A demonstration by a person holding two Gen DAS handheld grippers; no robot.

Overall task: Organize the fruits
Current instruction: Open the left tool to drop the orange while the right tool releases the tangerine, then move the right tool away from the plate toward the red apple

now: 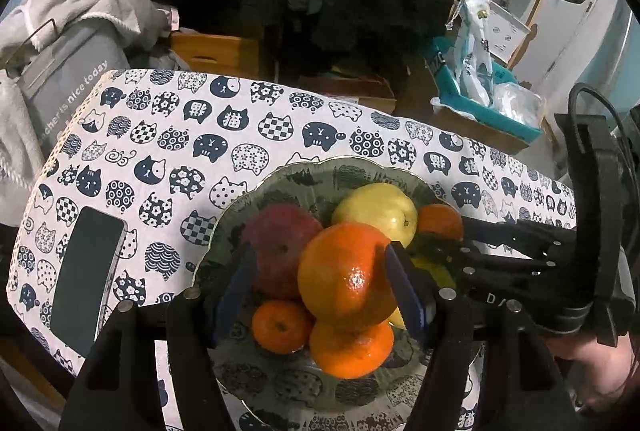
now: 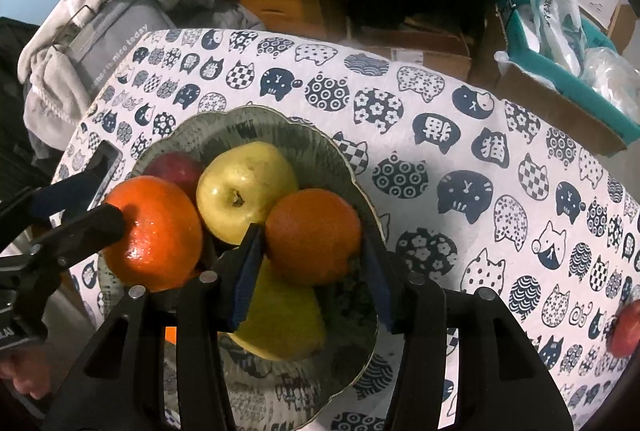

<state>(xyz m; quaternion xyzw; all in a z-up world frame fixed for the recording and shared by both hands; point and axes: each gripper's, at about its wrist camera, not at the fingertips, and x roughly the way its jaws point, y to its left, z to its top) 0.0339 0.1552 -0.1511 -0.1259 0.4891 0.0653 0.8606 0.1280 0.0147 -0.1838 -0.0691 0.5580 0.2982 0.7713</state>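
Fruit in glass bowl (image 1: 224, 231): four oranges, one yellow apple (image 1: 376, 209), one red apple (image 1: 276, 247), one yellow fruit underneath. Left gripper (image 1: 320, 283) half-open, right finger touching the top orange (image 1: 344, 275), left finger clear. Right gripper (image 2: 312, 267) straddles another orange (image 2: 314, 237); contact unclear. One red fruit (image 2: 626, 329) sits out on the tablecloth (image 2: 460, 151).

You have the plate (image 1: 224, 231) on the tablecloth (image 1: 280, 119), near your edge. In it, the apple (image 1: 376, 209) sits far, another apple (image 1: 276, 251) to its left, and the big orange (image 1: 344, 275) rests over two smaller ones (image 1: 282, 327). The phone (image 1: 86, 279) lies left of the plate. Boxes (image 1: 486, 115) stand beyond the table, far right.
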